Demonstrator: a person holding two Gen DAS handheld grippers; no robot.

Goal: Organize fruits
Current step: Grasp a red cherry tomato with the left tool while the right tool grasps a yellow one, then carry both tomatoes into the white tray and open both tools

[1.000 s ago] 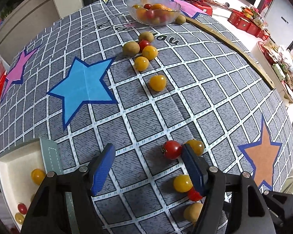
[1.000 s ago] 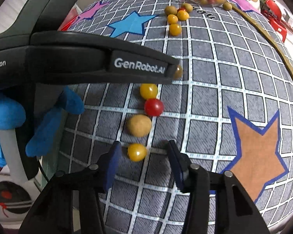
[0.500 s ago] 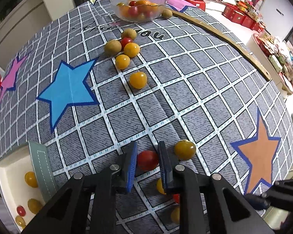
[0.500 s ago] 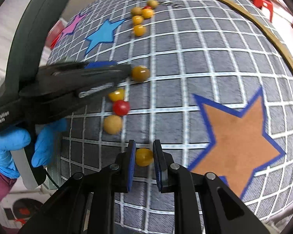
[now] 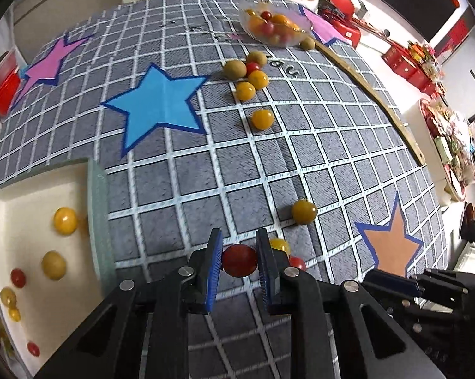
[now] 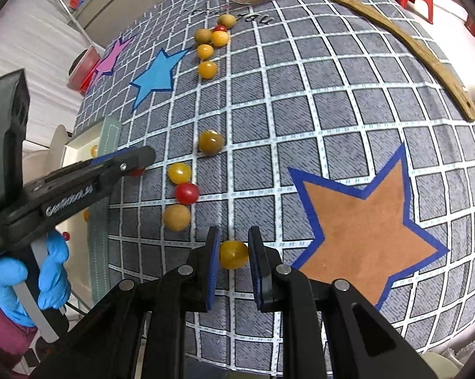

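My left gripper (image 5: 239,260) is shut on a red cherry tomato (image 5: 239,260) and holds it above the grey grid cloth. My right gripper (image 6: 233,254) is shut on a yellow cherry tomato (image 6: 233,254), lifted over the cloth's near edge. A white tray (image 5: 32,186) at the left holds several yellow and red tomatoes. Loose fruit lies on the cloth: a yellow tomato (image 6: 179,172), a red tomato (image 6: 187,193), a tan fruit (image 6: 176,217) and an olive-yellow one (image 6: 211,141). The left gripper also shows in the right wrist view (image 6: 136,165).
A glass bowl (image 5: 275,28) of mixed fruit stands at the far side. A cluster of yellow, red and green fruits (image 5: 248,74) lies before it. A curved wooden strip (image 6: 395,38) runs along the cloth's right edge. Red boxes and clutter sit beyond the table.
Both grippers closed on their tomatoes and lifted them off the cloth. The left gripper has swung left toward the tray, which now fills more of its view.
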